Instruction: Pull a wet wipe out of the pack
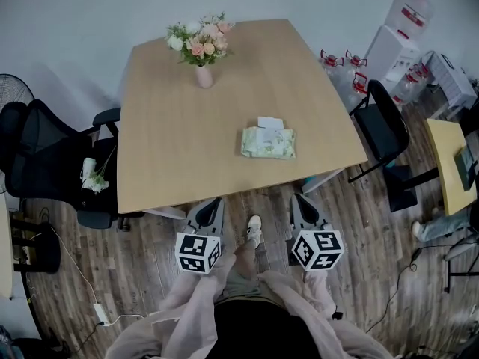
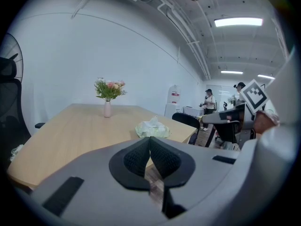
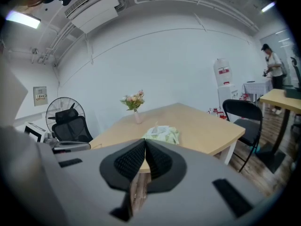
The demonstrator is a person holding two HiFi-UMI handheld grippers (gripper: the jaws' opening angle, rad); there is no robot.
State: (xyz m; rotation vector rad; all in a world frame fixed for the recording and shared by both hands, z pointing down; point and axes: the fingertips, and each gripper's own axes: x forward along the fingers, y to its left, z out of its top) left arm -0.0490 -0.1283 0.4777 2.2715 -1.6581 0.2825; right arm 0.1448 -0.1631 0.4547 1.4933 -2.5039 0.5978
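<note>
A pale green wet wipe pack point(image 1: 269, 142) lies on the wooden table point(image 1: 179, 126), right of its middle, with a white wipe point(image 1: 270, 123) sticking up from its top. The pack also shows in the left gripper view point(image 2: 152, 128) and the right gripper view point(image 3: 162, 133). My left gripper point(image 1: 215, 202) and right gripper point(image 1: 296, 199) hang side by side before the table's near edge, short of the pack. In each gripper view the black pads meet at the tips with nothing between them point(image 2: 150, 139) point(image 3: 144, 141).
A pink vase of flowers point(image 1: 202, 51) stands at the table's far end. Black office chairs point(image 1: 45, 152) sit to the left, a black chair point(image 1: 385, 129) to the right, with water bottles point(image 1: 352, 69) behind it. People stand far off in both gripper views.
</note>
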